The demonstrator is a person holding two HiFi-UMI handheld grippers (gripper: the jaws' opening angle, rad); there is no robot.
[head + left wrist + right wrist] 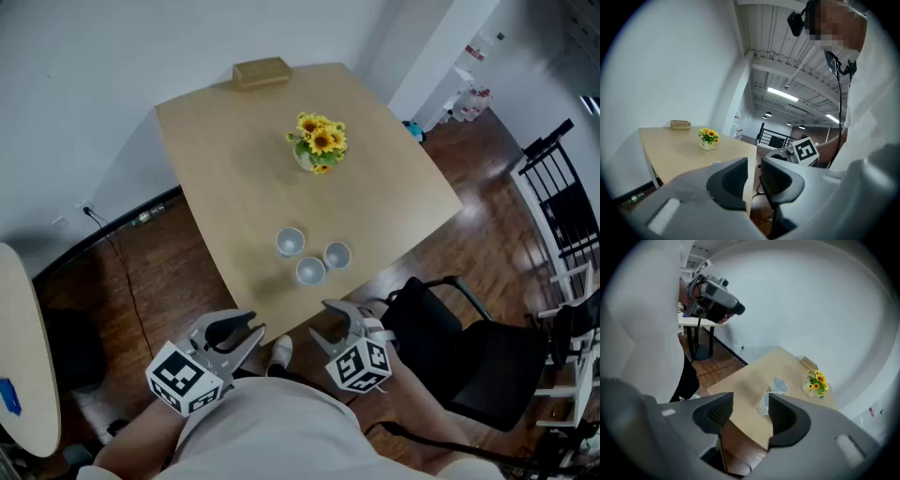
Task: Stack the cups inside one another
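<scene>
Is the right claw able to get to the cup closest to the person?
Probably yes. The right claw is open and empty, just off the table edge, and nothing stands between it and the closest cup.

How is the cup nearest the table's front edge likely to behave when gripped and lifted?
The nearest cup stands upright and looks small and empty, so it is probably light and rigid. Its smooth pale wall may slip when gripped. It stands close to the table's edge, so a push could send it off.
</scene>
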